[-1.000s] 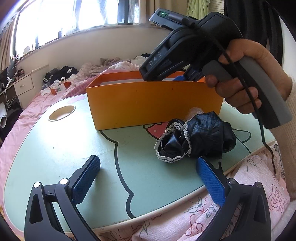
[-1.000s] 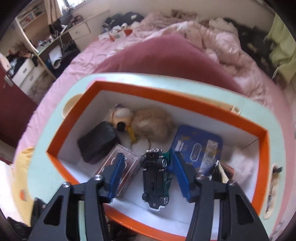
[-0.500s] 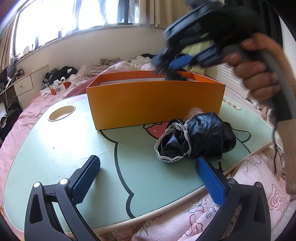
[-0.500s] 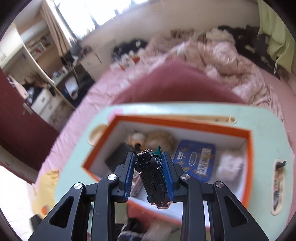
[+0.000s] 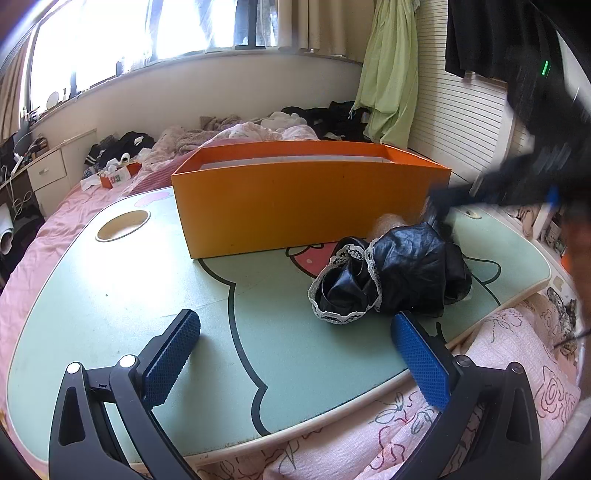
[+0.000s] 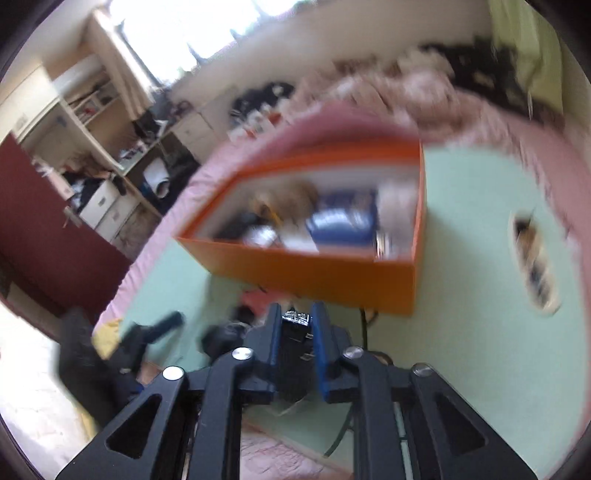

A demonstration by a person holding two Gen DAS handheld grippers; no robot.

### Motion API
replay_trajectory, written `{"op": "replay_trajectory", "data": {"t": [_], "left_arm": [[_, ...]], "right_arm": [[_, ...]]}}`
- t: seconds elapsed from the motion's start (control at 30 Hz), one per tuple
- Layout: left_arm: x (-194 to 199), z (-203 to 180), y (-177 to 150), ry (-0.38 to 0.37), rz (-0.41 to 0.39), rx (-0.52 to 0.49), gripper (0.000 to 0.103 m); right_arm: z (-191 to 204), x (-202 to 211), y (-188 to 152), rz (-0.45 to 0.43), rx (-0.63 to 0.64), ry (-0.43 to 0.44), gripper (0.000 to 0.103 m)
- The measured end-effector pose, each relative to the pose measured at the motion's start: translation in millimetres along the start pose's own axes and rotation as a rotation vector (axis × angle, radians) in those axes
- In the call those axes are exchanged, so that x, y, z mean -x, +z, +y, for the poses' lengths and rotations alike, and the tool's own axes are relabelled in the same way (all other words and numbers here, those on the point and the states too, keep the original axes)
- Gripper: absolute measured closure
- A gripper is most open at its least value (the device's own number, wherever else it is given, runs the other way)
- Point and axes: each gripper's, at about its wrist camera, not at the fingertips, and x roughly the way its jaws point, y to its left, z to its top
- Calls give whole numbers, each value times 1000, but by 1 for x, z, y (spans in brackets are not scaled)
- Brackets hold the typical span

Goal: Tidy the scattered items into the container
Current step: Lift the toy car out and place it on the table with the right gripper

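Left wrist view, nearest the lens: left tongs (image 5: 293, 321) spread wide above the pale green table (image 5: 129, 288), blue pads (image 5: 171, 354) apart with nothing between them. Just beyond the right-hand pad, a crumpled black garment with white lace trim (image 5: 391, 273), lying on the table's cartoon print, in front of the container and outside it. Behind the garment, almost touching its far edge, the orange box (image 5: 310, 206), shown here only by its long outer wall and rim, contents hidden. At the right edge, a dark streak of motion blur above the garment, too smeared to read in detail. Farther off, a pink bed (image 5: 55, 229) strewn with clothes, a green cloth (image 5: 391, 74) hanging by the wall, and a bright window (image 5: 129, 33).

Right wrist view, blurred throughout: right tongs (image 6: 297, 317) closing tight on a small dark toy car (image 6: 295, 332), clamped between the blue pads and carried above the near part of the table, short of the box. Below and left of the tongs, a smeared glimpse of the black garment. Beyond, the same orange box looked into from above, as the other view cannot: a blue tin (image 6: 343, 221), something tan and furry (image 6: 291, 195) and other items too blurred to name, all lying inside. Past the box, the pink bed again, then cluttered shelves (image 6: 92, 103) along the far left wall.
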Motion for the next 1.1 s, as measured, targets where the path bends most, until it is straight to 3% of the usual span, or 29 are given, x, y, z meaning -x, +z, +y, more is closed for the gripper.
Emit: {"op": "replay_trajectory", "data": {"t": [0.07, 0.13, 0.2, 0.33, 0.4, 0.47, 0.57, 0.67, 0.73, 0.8, 0.87, 1.1], "left_arm": [[0, 0, 0, 0, -1, -1, 0], [0, 0, 0, 0, 0, -1, 0], [0, 0, 0, 0, -1, -1, 0], [0, 0, 0, 0, -1, -2, 0], [0, 0, 0, 0, -1, -2, 0], [0, 0, 0, 0, -1, -3, 0], [1, 1, -1, 0, -1, -3, 0], [1, 1, -1, 0, -1, -4, 0], [0, 1, -1, 0, -1, -4, 0], [0, 1, 0, 1, -1, -6, 0], [0, 1, 0, 1, -1, -7, 0], [1, 2, 2, 3, -2, -6, 0]], "right_arm": [[-13, -11, -7, -1, -57, 50, 101], [-20, -16, -9, -20, -77, 33, 97], [-23, -17, -10, -52, -70, 1, 86], [-23, 7, -18, -153, -56, 16, 76], [-21, 25, -26, -209, -21, -38, 59], [-14, 36, -35, -246, 35, -105, 52], [-8, 41, -53, -246, 127, -191, 52], [-6, 38, -73, -223, 193, -201, 51], [-2, 29, -81, -191, 234, -163, 42], [4, 23, -88, -217, 290, -191, 22], [16, 11, -95, -243, 364, -281, 18], [15, 5, -95, -248, 375, -246, 17]]}}
